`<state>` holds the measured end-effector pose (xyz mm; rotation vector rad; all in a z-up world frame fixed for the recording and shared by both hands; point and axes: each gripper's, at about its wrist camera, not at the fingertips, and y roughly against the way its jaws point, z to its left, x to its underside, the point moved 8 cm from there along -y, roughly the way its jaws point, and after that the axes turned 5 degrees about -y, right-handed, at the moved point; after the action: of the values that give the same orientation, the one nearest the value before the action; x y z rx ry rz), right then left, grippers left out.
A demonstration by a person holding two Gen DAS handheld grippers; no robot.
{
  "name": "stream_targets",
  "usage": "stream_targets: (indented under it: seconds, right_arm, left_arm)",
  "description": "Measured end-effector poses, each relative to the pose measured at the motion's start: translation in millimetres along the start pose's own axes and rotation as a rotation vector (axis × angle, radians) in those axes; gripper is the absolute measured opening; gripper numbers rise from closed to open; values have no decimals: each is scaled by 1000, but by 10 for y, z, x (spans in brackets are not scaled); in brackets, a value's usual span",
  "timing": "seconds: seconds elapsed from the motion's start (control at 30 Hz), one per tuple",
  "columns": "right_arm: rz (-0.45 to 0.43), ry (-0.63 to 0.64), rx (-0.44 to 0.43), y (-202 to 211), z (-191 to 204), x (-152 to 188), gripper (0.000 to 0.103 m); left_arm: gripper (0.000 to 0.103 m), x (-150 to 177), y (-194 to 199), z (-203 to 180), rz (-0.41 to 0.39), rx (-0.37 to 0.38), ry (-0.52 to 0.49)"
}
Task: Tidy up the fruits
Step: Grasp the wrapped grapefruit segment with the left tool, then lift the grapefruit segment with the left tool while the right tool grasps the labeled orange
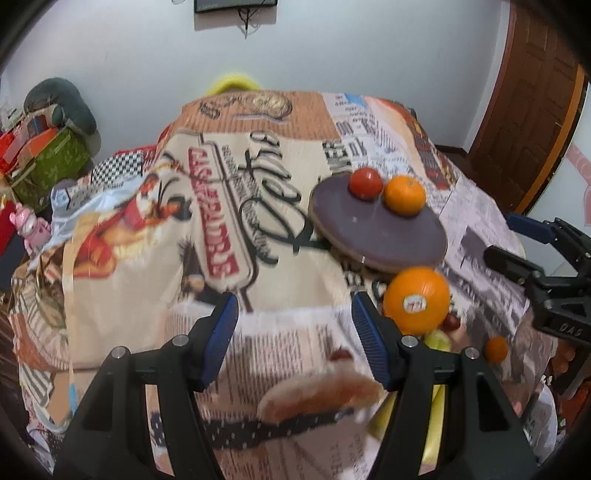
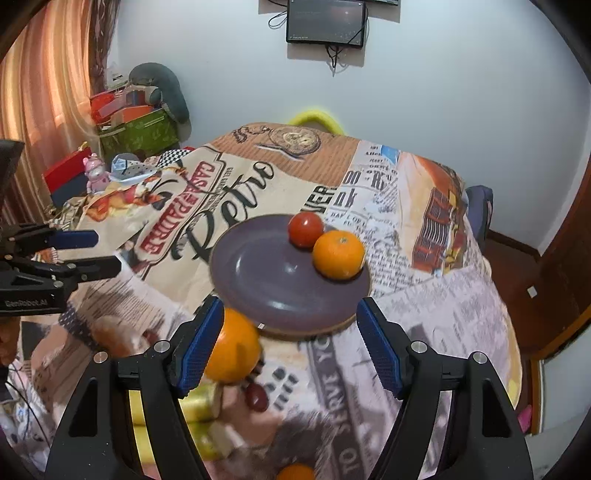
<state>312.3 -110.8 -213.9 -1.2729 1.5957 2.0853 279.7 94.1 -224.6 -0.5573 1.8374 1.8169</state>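
Worktop [image 2: 443, 314] covered by a printed cloth [image 2: 236, 184]: newspaper columns, red "CASA PADRE" banner, large black script lettering, a brown brick-pattern patch with a round emblem at the far edge. Yellow chair back [image 2: 314, 114] shows just behind the far edge. Wall behind is plain white; a dark monitor [image 2: 327, 22] hangs on it, cables dangling below. Far left corner: green patterned box [image 2: 140, 134] stacked with red and orange boxes, a grey plush item [image 2: 162, 88] on top. Small pink toy figure [image 2: 95, 171] stands near the cloth's left edge. Orange-striped curtain [image 2: 48, 92] at left. Brown wooden door [image 1: 532, 99] at right.
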Motion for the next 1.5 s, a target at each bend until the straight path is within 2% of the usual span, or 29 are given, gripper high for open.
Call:
stream_targets:
  seconds: [0.4, 0.47, 0.57, 0.7, 0.83, 0.9, 0.97, 1.07, 1.17, 1.2, 1.23, 1.4, 1.5]
  right_arm:
    - [46, -40, -23, 39, 76, 269, 72]
    - [54, -37, -26, 19, 90, 289, 72]
    - [68, -33, -33, -32, 120, 314, 72]
    - [96, -19, -42, -167, 175, 346, 72]
    - [125, -12, -63, -297, 234, 371, 72]
    - [138, -8, -72, -369, 271, 385, 72]
    - [152, -9, -83, -430, 304, 401, 72]
    - [178, -12, -97, -549, 354, 425, 72]
    - [194, -13, -105, -622, 395, 446, 72]
    - [197, -15, -110, -633, 402, 445, 72]
    - [199, -18, -120, -637, 415, 451, 65]
    - [180, -28, -122, -587, 396, 464, 63]
    - [173, -60, -130, -548, 357, 459, 63]
  left_arm:
    - [67, 709, -239, -97, 125, 52, -59]
    - [67, 762, -287, -139, 142, 61, -69]
    - [79, 786, -346, -202, 141, 67, -93]
    - [79, 754, -392, -243, 116, 81, -100]
    - [68, 732, -376, -198, 89, 94, -73]
    - [57, 745, -332, -133, 77, 98, -48]
    - [42, 773, -290, -67, 76, 102, -30]
    - [36, 829, -228, 23, 74, 119, 11]
    - [30, 907, -134, 88, 65, 103, 23]
    - [29, 931, -107, 101, 63, 99, 28]
    - [27, 956, -81, 119, 62, 95, 36]
    - [23, 1098, 56, 221, 68, 81, 94]
    - [22, 1187, 116, 151, 89, 100, 82]
